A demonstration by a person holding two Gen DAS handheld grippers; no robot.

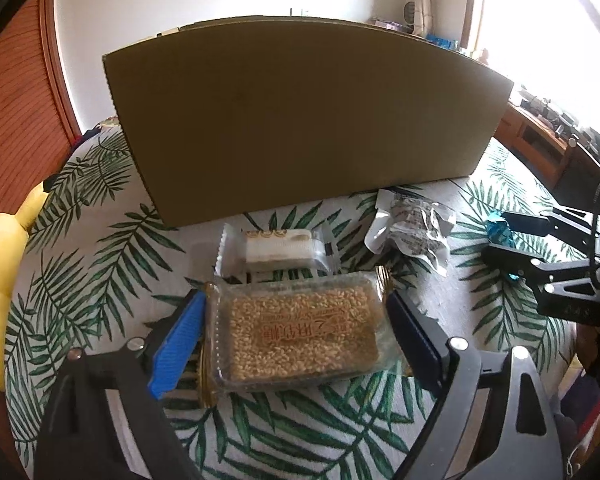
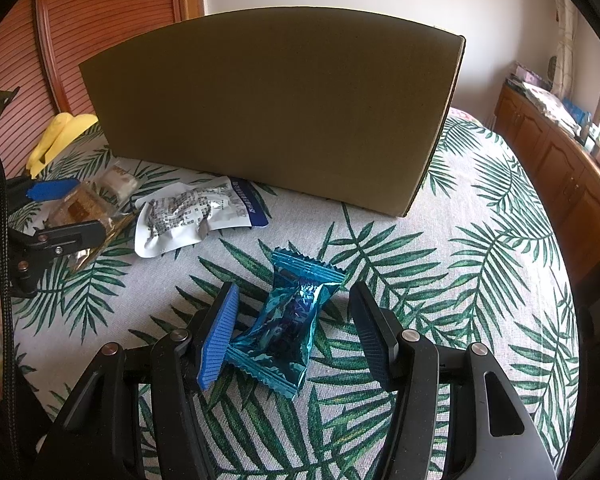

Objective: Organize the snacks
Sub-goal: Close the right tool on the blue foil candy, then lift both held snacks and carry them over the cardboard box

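My left gripper (image 1: 296, 320) is open, its blue pads on either side of a clear pack of sesame bars (image 1: 300, 334) lying on the leaf-print cloth; the left pad touches the wrapper. A white nougat pack (image 1: 278, 248) and a crumpled silver-white pack (image 1: 414, 228) lie behind it. My right gripper (image 2: 296, 324) is open around a shiny blue candy pack (image 2: 286, 326) on the cloth, the left pad touching its corner. The brown cardboard box (image 1: 300, 120) stands beyond the snacks, also in the right wrist view (image 2: 276, 116).
A yellow plush toy (image 1: 0, 264) lies at the left edge of the cloth. A wooden slatted headboard (image 2: 80, 28) stands behind. A wooden cabinet (image 2: 556, 152) with clutter runs along the right. My right gripper shows in the left wrist view (image 1: 512, 240).
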